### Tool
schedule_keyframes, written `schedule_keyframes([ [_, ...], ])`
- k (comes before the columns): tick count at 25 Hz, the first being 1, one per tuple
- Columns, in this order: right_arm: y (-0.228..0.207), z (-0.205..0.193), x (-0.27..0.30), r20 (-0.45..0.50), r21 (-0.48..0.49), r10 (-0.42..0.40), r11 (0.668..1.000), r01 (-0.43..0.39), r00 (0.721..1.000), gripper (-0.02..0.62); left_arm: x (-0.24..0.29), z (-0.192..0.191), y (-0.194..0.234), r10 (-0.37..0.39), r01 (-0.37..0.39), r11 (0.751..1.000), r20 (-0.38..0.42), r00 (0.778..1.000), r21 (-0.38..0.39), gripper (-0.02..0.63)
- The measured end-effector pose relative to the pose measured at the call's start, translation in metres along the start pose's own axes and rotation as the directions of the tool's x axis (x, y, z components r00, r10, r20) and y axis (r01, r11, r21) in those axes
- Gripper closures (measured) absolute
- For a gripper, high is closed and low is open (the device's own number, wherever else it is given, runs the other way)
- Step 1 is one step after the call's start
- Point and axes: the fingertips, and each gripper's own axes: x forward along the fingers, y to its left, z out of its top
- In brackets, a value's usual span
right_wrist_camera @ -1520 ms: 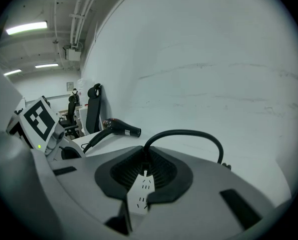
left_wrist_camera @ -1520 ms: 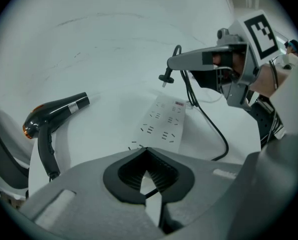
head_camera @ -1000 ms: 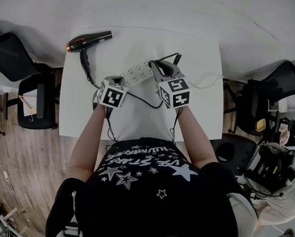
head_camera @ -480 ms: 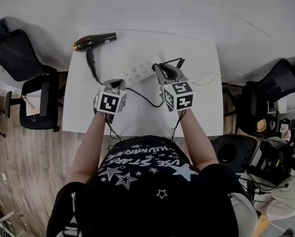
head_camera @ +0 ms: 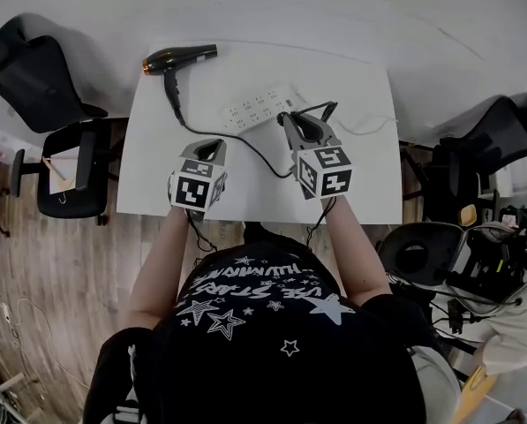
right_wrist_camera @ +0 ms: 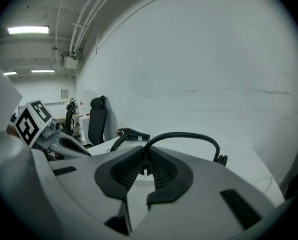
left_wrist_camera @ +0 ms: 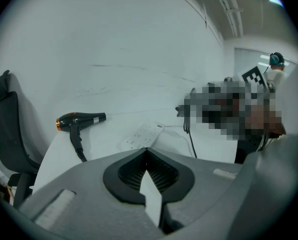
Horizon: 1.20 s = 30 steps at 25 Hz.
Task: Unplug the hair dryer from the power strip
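**Black dryer on the white surface, its cord in the right claw**

Little here can be read. Each gripper carries a cube with black-and-white square markers, the left cube [head_camera: 197, 184] and the right cube [head_camera: 325, 171], which bear patterns rather than words. The person's black shirt [head_camera: 263, 307] has white stars and lettering, upside down to the head view and too warped to read. A small pale label on the dryer's barrel is too small to make out.

The hair dryer [head_camera: 179, 58] lies on its side at the far left corner of the surface [head_camera: 351, 193]. It is glossy black with an orange-copper ring at its back end, and its handle points toward the person. Its black cord [head_camera: 245, 144] runs from the handle across the surface toward the right gripper.

The white power strip [head_camera: 263, 108] lies slantwise near the middle of the far edge, with rows of sockets facing up.

The right claw [right_wrist_camera: 145, 154] is clamped on the black cord, which arcs up out of the pads. The claw sits just beside the strip's right end, and the plug itself is hidden. The left claw [left_wrist_camera: 147, 151] has its tips together with nothing between them, nearer the person and apart from the strip.
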Motion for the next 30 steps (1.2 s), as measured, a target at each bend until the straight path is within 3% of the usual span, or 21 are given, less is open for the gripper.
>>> schedule_keyframes([
  [18,0.077,-0.049,-0.096,-0.035,0.014,-0.060,0.998,0.061,0.998,0.541,-0.094,-0.072,-0.058,-0.100,0.102,0.994,0.050,0.994,-0.034,0.598],
  [30,0.107,-0.090,-0.149,-0.076,0.017,-0.109,0.994,0.111,0.991,0.543,-0.120,-0.110,-0.094,-0.194,0.197,0.979,0.057,0.979,-0.052,0.598],
])
